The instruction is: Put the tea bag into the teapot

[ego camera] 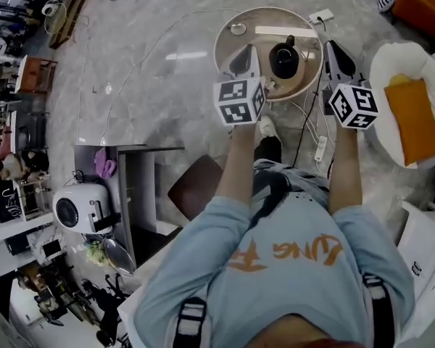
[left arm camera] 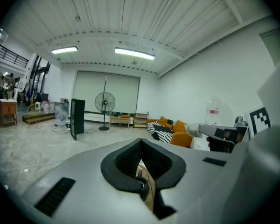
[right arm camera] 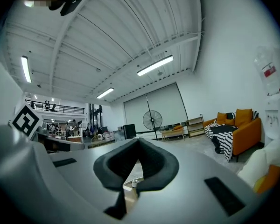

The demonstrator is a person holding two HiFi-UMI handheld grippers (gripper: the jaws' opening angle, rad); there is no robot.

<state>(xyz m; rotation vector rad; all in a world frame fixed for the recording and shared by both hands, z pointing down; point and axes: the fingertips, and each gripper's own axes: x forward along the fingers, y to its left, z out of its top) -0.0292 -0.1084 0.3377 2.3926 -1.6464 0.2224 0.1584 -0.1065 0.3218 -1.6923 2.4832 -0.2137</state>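
Large hall, pale glossy floor; a round table (ego camera: 228,46) is seen below, with a black teapot (ego camera: 283,59) on it. No tea bag is made out in any view, so its place cannot be told. It is judged light, limp and easily torn, and best pinched at its tag or top edge. The teapot's contents are not visible. The left gripper (ego camera: 248,49) and right gripper (ego camera: 331,46) are held near the teapot, either side of it, jaws pressed together, nothing gripped.
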